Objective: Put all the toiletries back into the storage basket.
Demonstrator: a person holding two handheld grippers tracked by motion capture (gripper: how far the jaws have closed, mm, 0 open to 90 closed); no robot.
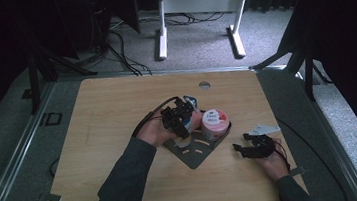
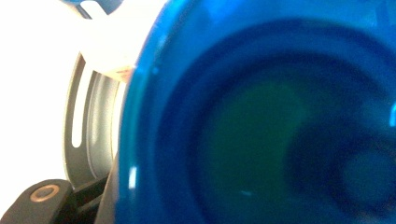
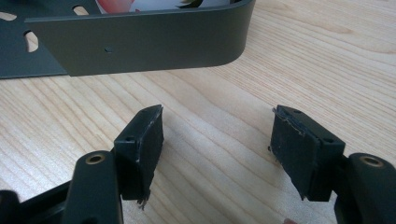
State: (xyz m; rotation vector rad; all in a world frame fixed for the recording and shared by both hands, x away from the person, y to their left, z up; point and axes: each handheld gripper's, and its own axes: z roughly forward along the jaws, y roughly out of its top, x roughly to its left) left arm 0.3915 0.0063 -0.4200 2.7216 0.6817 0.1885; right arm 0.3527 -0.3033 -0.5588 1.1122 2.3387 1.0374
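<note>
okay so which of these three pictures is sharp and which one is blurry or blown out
High view: dim, soft, surroundings nearly black, table evenly lit. Left gripper view: badly out of focus, a blue object right at the lens, the upper left blown out to white. Right gripper view: sharpest, with crisp wood grain, the grey metal bracket and the right gripper with its jaws apart.

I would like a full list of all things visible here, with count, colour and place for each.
table: one, light wood, centre
bracket: one, dark grey metal, on the table, mid
jar: one, white and pink, on the bracket
blue thing: one, blue, held in the left tool
desk frame: one, white, on the floor behind
cables: several, black, on the floor behind
left tool: one, black, beside the jar, shut on the blue thing
right tool: one, black, open, low over the table right of the bracket
</note>
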